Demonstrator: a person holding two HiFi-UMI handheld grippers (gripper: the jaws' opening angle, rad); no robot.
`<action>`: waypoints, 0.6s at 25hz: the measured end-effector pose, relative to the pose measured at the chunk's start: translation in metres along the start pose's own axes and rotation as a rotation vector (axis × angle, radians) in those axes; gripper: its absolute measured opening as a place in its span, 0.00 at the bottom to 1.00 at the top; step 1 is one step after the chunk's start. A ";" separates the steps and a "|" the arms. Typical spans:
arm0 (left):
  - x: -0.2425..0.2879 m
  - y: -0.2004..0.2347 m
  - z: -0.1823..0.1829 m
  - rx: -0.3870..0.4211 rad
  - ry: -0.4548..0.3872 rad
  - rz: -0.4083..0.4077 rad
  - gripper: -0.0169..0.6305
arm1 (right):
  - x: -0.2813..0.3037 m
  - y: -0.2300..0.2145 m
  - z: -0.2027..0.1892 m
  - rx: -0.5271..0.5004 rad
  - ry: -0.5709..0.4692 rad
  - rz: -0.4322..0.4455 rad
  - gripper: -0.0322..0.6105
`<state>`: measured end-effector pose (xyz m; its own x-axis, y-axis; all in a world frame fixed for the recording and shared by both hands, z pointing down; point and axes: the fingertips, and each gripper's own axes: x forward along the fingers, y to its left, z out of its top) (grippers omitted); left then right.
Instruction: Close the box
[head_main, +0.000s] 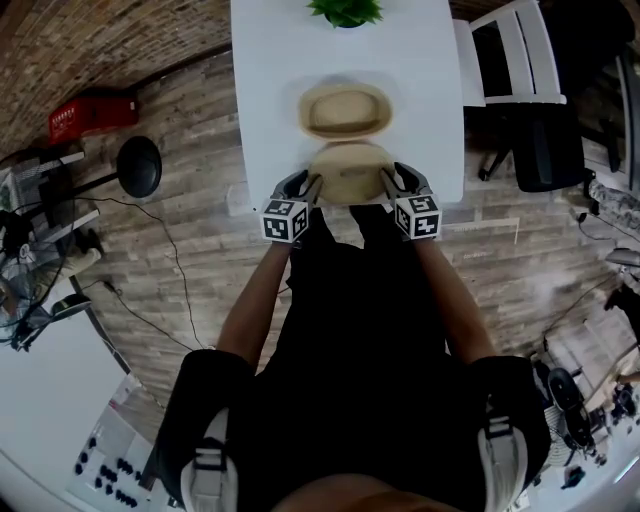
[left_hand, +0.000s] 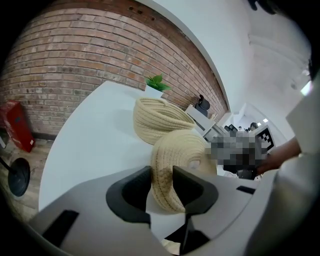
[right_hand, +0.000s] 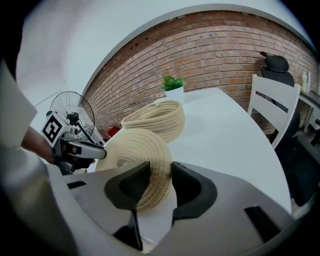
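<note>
The cream woven box (head_main: 346, 110) stands open, its matching domed lid (head_main: 350, 175) just beside it.

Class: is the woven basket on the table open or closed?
Open. The basket shows its hollow inside; its lid is off, beside it, gripped by the left gripper and the right gripper.

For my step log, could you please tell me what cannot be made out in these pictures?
1. Head view: potted plant, cut off by the top edge.
2. Head view: contact of left tongs and right tongs with woven lid, too small.
3. Left gripper view: bottom of woven basket, hidden by its wall.
</note>
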<state>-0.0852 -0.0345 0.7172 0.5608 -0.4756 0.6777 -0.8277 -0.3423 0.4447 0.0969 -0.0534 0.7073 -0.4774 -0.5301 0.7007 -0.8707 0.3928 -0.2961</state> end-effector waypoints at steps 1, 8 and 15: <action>-0.001 0.000 0.001 -0.002 -0.002 -0.002 0.25 | -0.001 0.001 0.001 0.007 -0.006 0.001 0.26; -0.014 -0.002 0.016 0.015 -0.028 -0.003 0.24 | -0.013 0.011 0.023 -0.004 -0.057 0.007 0.24; -0.032 -0.008 0.037 0.018 -0.095 0.021 0.24 | -0.025 0.019 0.052 -0.003 -0.123 0.007 0.24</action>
<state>-0.0963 -0.0469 0.6701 0.5435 -0.5576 0.6275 -0.8393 -0.3456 0.4198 0.0865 -0.0719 0.6508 -0.4947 -0.6151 0.6140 -0.8669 0.3991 -0.2986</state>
